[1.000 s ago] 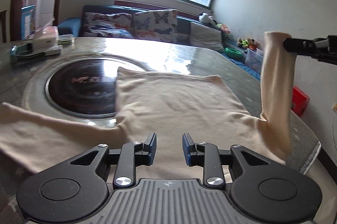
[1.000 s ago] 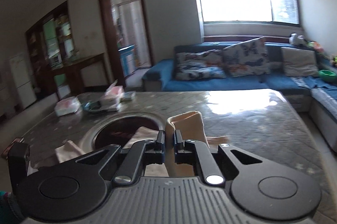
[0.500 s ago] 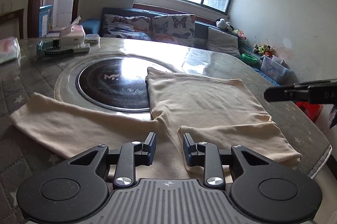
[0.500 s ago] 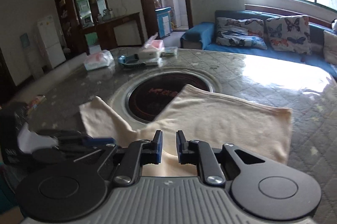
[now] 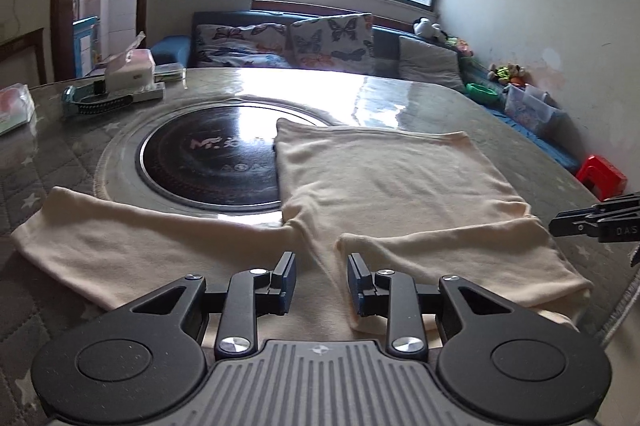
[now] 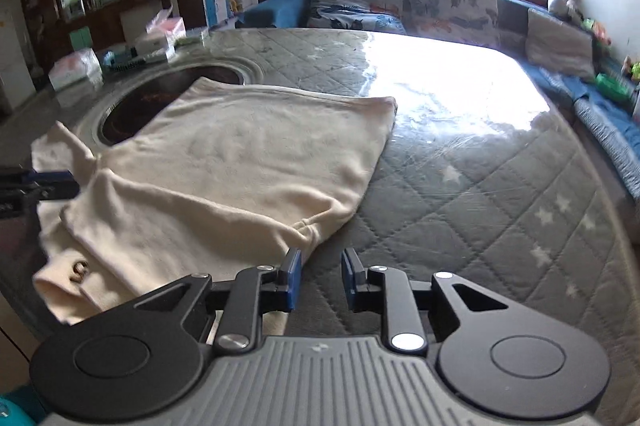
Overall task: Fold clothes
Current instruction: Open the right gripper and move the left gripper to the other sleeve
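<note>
A cream long-sleeved top lies flat on the table, its hem far from me. One sleeve stretches out to the left. The other sleeve lies folded across the body. My left gripper is open and empty, low over the top's near edge. My right gripper is open and empty, just off the top's right edge near the folded sleeve's shoulder. The top also shows in the right wrist view. The right gripper shows at the right edge of the left wrist view.
A round black hotplate is set in the quilted table, partly under the top. A tissue box, a brush and a packet sit at the far left. A sofa stands beyond the table.
The right gripper, which held the right sleeve up, laid it across the body, let go and drew back to the right. It now stands open. The left gripper rose a little.
</note>
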`<state>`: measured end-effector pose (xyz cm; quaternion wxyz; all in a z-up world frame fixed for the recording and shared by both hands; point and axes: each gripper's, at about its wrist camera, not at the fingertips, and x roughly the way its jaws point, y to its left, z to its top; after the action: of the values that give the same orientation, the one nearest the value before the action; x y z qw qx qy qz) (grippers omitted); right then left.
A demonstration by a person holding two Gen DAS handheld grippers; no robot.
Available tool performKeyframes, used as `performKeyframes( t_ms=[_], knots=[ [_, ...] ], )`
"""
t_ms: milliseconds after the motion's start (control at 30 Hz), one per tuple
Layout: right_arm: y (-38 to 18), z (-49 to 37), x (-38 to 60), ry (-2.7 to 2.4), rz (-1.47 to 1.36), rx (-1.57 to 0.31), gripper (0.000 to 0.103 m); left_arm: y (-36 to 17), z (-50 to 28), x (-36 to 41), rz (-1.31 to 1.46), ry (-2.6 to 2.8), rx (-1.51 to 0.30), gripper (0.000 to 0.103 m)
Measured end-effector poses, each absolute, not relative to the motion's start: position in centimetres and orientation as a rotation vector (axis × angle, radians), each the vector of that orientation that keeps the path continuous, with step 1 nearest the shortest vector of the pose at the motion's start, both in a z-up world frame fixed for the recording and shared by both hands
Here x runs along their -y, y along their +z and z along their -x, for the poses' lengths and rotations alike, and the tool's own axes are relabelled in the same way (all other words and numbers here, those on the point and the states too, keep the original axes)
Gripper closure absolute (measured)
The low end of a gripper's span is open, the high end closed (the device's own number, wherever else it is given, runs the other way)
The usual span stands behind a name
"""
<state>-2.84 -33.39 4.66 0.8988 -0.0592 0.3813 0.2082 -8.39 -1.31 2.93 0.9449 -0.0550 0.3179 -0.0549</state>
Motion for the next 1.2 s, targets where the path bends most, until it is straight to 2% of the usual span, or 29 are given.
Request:
performKeyframes(
  t_ms=[300,933,1200],
  knots=[
    [3.8,1.6,30.4,0.508,0.206,-0.707,0.082,1.9,8.0,-0.9,0.098,0.01,-0.683,0.07],
    [4.4,2.2,29.7,0.507,0.267,-0.715,0.083,2.4,9.1,-5.2,0.142,0.158,-0.651,0.069],
    [5.4,3.8,22.5,0.8,0.368,-0.698,0.083,2.3,9.1,-8.9,0.193,0.298,-0.654,0.065]
  ],
)
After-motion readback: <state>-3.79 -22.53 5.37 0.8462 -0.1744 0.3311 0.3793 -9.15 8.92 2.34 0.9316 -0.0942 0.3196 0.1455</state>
